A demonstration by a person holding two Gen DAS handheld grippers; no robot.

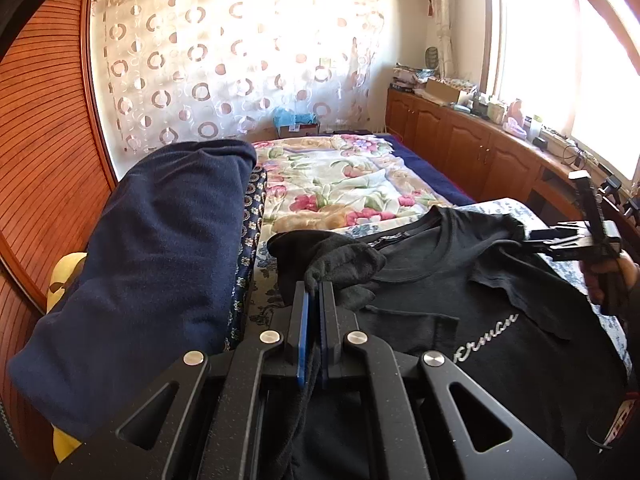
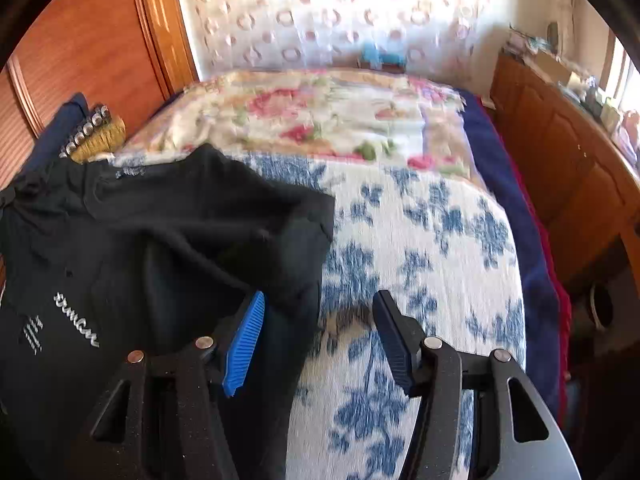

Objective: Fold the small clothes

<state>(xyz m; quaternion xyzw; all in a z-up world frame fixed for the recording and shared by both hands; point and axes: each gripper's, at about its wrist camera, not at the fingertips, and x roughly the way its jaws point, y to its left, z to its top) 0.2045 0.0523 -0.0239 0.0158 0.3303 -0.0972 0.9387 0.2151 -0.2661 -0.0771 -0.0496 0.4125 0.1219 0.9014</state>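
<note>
One black T-shirt (image 1: 460, 280) lies front-up on the bed (image 2: 420, 240), on a white cover with blue floral print. Silver script lettering runs across the chest; round neckline with a label strip inside the collar, pointing toward the far end of the bed. Fabric is creased, with one sleeve bunched into a rumpled mound.

Left gripper (image 1: 314, 292): fingers closed on that bunched sleeve fabric, the cloth pinched between the blue pads and rising in a lump just past the tips.

Right gripper (image 2: 318, 308): fingers apart, nothing pressed between them. The blue ribbed pad (image 2: 244, 344) of the left-hand finger sits over the shirt's edge; the other finger is over bare bedcover. The shirt's other sleeve spreads just ahead of the tips.

Left wrist view only: the right gripper seen from the side at the shirt's far shoulder, held in a hand (image 1: 608, 276); a folded navy garment (image 1: 160, 260) fills the near left, beside the shirt. Right wrist view only: short silver stripes below the lettering. This view is motion-blurred.

Beyond the shirt: a flowered blanket (image 1: 340, 176), then a circle-patterned curtain (image 1: 240, 60). Wooden cabinets (image 1: 460, 136) run along the window side.
</note>
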